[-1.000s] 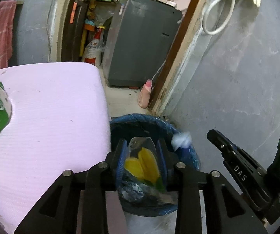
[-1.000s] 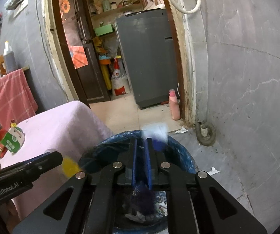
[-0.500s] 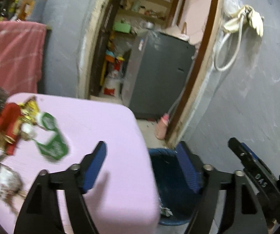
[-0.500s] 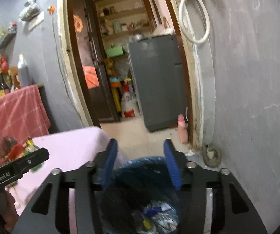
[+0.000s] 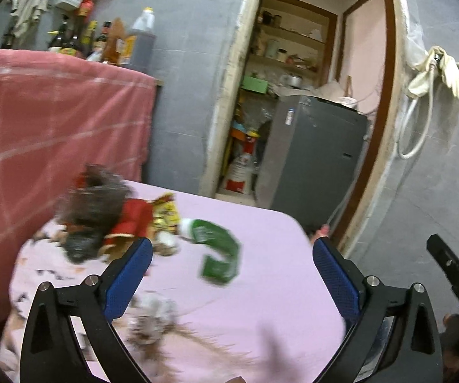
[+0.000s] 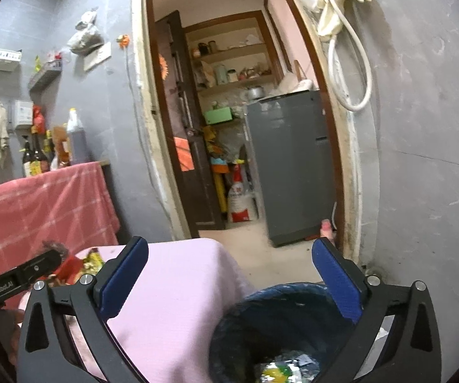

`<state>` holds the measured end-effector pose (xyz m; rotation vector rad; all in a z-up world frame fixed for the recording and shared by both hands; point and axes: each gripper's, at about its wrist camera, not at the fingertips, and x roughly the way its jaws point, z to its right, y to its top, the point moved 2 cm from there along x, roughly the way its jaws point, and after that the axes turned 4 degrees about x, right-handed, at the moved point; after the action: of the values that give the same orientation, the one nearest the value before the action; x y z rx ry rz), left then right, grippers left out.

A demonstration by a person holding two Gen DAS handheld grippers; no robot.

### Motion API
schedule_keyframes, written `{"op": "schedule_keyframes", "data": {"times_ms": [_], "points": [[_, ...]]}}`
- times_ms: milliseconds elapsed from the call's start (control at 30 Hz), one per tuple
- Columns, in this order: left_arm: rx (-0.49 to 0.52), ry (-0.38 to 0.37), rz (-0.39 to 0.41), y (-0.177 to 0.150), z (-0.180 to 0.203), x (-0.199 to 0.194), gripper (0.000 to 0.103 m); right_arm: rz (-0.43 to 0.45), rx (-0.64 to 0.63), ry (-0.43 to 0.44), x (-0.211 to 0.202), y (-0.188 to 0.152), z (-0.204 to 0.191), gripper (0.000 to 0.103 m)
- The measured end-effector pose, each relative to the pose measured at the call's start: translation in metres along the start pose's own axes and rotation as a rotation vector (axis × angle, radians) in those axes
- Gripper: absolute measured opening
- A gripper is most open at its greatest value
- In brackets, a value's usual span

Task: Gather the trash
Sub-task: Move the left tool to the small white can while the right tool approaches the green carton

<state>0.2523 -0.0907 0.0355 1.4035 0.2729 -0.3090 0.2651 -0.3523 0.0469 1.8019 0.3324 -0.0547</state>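
Bin (image 6: 280, 316) shows only under the right tongs (image 6: 229, 284), spread wide.

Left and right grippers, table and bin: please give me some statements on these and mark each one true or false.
1. The left gripper is open and holds nothing. True.
2. The right gripper is shut on a wrapper. False: it is open and holds nothing.
3. A green carton lies on the pink-covered table. True.
4. The blue-lined trash bin is empty. False: wrappers lie in it.
5. The trash bin stands on the table. False: it stands on the floor beside it.
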Motion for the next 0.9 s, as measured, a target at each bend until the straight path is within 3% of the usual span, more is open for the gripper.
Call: {"op": "schedule_keyframes", "data": {"times_ms": [200, 433, 833, 900], "points": [[0.000, 0.059, -0.012, -0.010, -0.035, -0.017, 0.098, -0.008, -0.023, 0.048, 0.001, -0.006, -0.028, 0.103], [-0.035, 0.090, -0.092, -0.031, -0.073, -0.026, 0.098, -0.064, -0.049, 0.101, 0.014, -0.019, -0.056, 0.103], [-0.040, -0.009, -0.250, -0.051, -0.074, -0.010, 0.097, -0.196, -0.091, 0.163, 0.043, -0.046, -0.087, 0.103], [-0.038, -0.029, -0.268, -0.053, -0.072, -0.006, 0.090, -0.213, -0.099, 0.167, 0.046, -0.049, -0.088, 0.103]]}}
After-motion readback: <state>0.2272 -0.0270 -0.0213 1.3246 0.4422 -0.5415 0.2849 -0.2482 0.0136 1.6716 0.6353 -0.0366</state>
